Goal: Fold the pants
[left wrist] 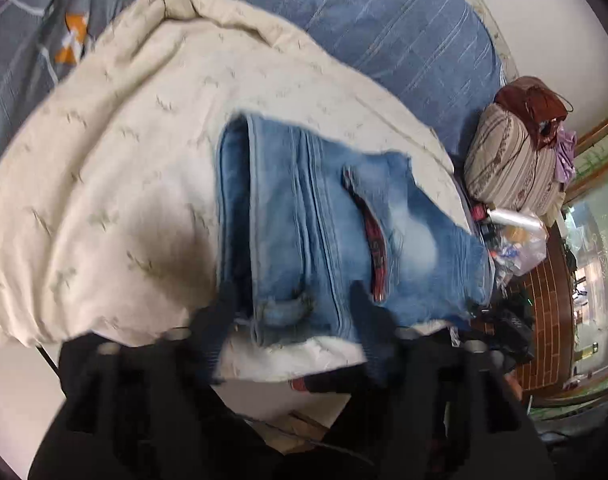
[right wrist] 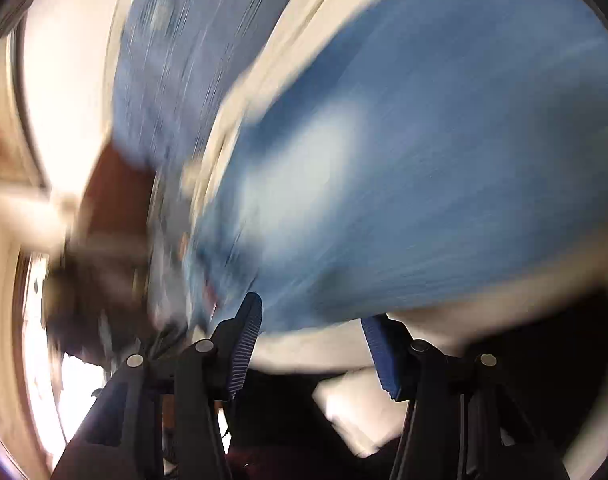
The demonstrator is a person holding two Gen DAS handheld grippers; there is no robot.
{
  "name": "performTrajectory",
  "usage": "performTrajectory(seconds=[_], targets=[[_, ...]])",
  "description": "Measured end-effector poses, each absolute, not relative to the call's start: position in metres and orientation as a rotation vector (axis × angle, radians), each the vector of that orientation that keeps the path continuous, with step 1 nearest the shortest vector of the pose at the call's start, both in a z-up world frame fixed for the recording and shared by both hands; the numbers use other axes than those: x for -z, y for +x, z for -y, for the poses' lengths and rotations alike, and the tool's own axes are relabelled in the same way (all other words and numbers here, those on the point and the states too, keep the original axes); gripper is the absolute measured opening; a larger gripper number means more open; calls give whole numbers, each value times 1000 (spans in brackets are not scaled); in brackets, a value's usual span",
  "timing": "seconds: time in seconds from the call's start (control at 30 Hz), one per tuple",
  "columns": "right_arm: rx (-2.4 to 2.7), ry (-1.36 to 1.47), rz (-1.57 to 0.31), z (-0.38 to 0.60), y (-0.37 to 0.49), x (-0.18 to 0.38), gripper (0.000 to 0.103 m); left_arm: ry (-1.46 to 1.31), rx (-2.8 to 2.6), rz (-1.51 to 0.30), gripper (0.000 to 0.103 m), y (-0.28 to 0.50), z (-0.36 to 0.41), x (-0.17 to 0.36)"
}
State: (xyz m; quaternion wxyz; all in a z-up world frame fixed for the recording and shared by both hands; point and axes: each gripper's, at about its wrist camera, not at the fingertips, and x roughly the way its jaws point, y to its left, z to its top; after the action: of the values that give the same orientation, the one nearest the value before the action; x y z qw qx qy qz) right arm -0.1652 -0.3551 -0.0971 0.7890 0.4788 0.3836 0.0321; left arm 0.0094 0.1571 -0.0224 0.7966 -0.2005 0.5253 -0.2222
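Note:
Light blue jeans (left wrist: 328,232) lie folded into a compact stack on a cream blanket (left wrist: 116,184) on the bed. A belt loop and a dark red patterned strip show on the top layer. My left gripper (left wrist: 292,300) is open, its fingers spread either side of the jeans' near edge, just above it. In the right wrist view the picture is blurred by motion. The jeans (right wrist: 424,168) fill the upper right there. My right gripper (right wrist: 312,316) is open at the jeans' near edge, with nothing between its blue pads (right wrist: 246,344).
A blue striped bedsheet (left wrist: 384,40) lies beyond the blanket. A striped pillow (left wrist: 508,160) with a brown bag (left wrist: 536,100) on it sits at the right. A plastic bag with clutter (left wrist: 520,240) and a brick-pattern surface (left wrist: 548,300) lie past the bed's right edge.

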Motion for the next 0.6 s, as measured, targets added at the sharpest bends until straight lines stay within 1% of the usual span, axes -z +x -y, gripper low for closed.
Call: performTrajectory(seconds=[0.07,0.17,0.3,0.33,0.4,0.43,0.5,0.6], targets=[[150,1065,-705,418,-204,88,62,-442,473,-1144,63,17,-151,26],[356,1113,-585,482,-244,90,63,-486,476,-1203,63,26,-140,39],[372,1149,-579,500,-234,107,63,-444,447,-1268,63,24,-120,53],[369,1122,-575,500,-227,107,60,-423,433,-1285,63,24,-114,55],[337,1034,-542,488,-210,93,22,-400,409,-1288,57,24,-107,51],[326,991,-511,487,-212,84,15,-386,400,-1263,55,23,-106,43],[347,925,-483,488,-220,72,14,-356,394,-1214,53,21,-101,28],[405,912,-618,491,-217,99,14,-268,352,-1222,53,25,-92,34]])
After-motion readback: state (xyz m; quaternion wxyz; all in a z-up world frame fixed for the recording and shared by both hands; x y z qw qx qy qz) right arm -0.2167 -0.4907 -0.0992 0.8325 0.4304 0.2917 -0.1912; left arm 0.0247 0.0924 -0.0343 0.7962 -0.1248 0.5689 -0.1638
